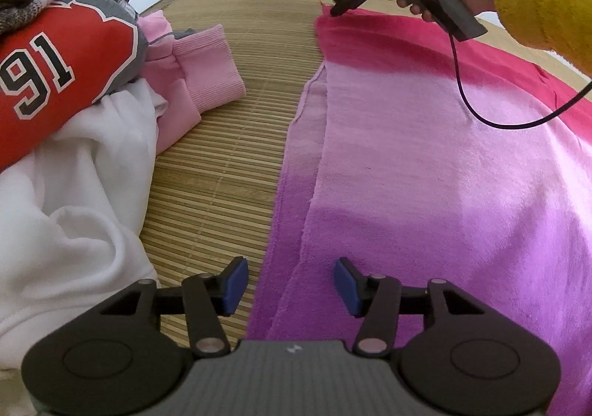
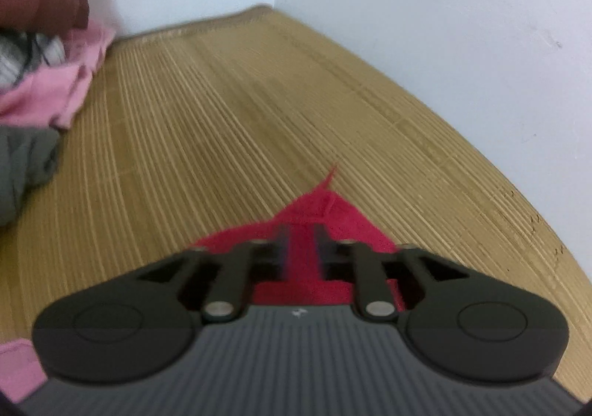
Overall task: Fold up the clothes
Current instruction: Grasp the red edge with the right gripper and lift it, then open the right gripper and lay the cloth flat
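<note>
A fleece cloth (image 1: 425,157) shading from red through pink to purple lies spread flat on a bamboo mat (image 1: 229,142). My left gripper (image 1: 290,279) hovers over the cloth's near purple edge. Its blue pads (image 1: 236,284) stand well apart with nothing pinched between them. At the cloth's far red corner (image 2: 325,201) sits my right gripper (image 2: 301,231), seen from the left wrist view as a black tip (image 1: 335,10) held by a hand in a yellow sleeve (image 1: 540,9). Its fingers show a gap, and the red fabric lies flat under them. That view is blurred.
A pile of clothes fills the left side: a red jersey with a number (image 1: 63,83), a white garment (image 1: 74,212) and a pink one (image 1: 199,71). White walls (image 2: 444,27) border the mat at the far side and right. A black cable (image 1: 481,112) hangs over the cloth.
</note>
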Action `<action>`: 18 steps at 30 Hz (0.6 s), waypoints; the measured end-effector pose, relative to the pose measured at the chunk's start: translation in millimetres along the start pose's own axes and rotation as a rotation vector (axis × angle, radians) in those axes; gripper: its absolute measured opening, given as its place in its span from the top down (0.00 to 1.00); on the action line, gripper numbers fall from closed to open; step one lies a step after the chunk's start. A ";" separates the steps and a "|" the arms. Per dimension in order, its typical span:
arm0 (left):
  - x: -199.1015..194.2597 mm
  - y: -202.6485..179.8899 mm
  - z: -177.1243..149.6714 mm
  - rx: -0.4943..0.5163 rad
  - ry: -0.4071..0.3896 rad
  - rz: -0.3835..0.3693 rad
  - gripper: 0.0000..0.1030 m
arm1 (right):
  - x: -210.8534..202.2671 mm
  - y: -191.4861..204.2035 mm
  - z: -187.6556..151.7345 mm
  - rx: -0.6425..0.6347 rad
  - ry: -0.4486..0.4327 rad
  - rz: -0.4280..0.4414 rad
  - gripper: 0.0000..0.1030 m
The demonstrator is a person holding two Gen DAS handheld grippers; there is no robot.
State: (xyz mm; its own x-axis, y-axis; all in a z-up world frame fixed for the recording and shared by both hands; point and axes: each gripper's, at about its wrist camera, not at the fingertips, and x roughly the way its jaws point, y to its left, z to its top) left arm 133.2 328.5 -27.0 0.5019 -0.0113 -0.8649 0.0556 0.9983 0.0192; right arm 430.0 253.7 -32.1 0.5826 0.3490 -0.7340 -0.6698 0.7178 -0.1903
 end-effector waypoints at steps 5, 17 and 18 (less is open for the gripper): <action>-0.6 1.0 -2.0 -0.008 -0.004 0.001 0.44 | 5.3 -4.7 -4.1 0.003 -0.026 -0.016 0.92; -0.2 3.8 -2.8 -0.018 0.001 0.005 0.36 | -13.6 -22.4 17.1 0.137 -0.145 -0.069 0.95; -0.2 3.7 -2.4 -0.018 0.001 0.005 0.36 | -11.2 -22.9 18.6 0.172 -0.124 -0.063 0.95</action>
State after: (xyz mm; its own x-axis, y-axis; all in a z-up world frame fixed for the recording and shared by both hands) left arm 131.2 332.4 -28.0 0.5008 -0.0064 -0.8655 0.0378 0.9992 0.0145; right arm 447.4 244.6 -7.4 0.6801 0.3638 -0.6364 -0.5481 0.8289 -0.1119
